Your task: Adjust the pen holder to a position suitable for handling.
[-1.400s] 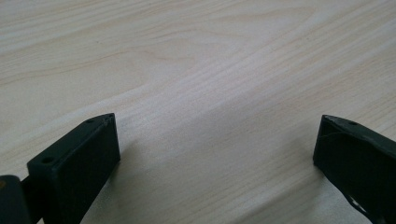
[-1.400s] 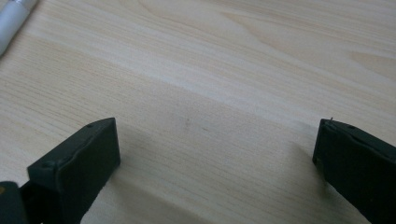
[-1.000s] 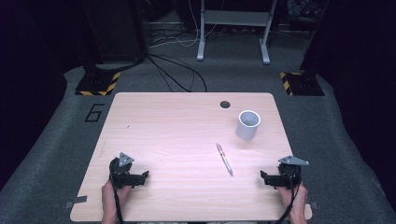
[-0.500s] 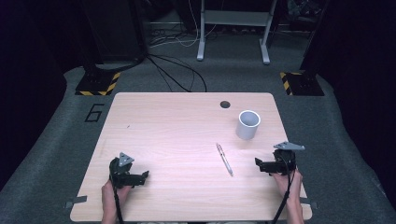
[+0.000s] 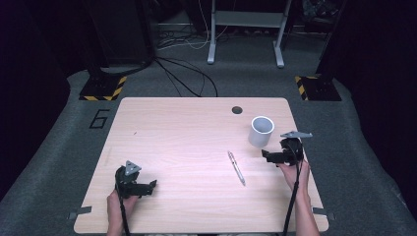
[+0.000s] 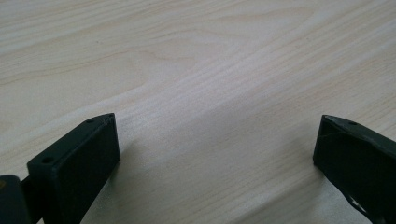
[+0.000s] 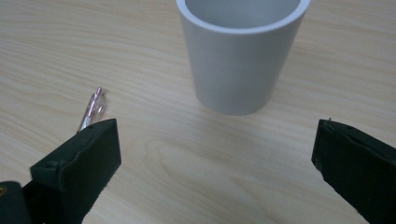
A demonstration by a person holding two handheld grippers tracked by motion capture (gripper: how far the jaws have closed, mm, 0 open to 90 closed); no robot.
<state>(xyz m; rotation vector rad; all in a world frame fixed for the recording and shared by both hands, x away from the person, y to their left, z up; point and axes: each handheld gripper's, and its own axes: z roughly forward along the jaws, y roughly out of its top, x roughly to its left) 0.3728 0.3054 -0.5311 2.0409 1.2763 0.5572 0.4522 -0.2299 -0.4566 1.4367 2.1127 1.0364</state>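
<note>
Pen [image 5: 236, 168] lies mid-table, apparently clear of the cup [image 5: 261, 131]; both tools gape wide, empty.

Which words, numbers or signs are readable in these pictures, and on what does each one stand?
"6": a large dark digit on the grey floor left of the table.
The cup and the pen show no readable text.

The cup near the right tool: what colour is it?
Plain white cup, clearest in the right gripper view.
</note>
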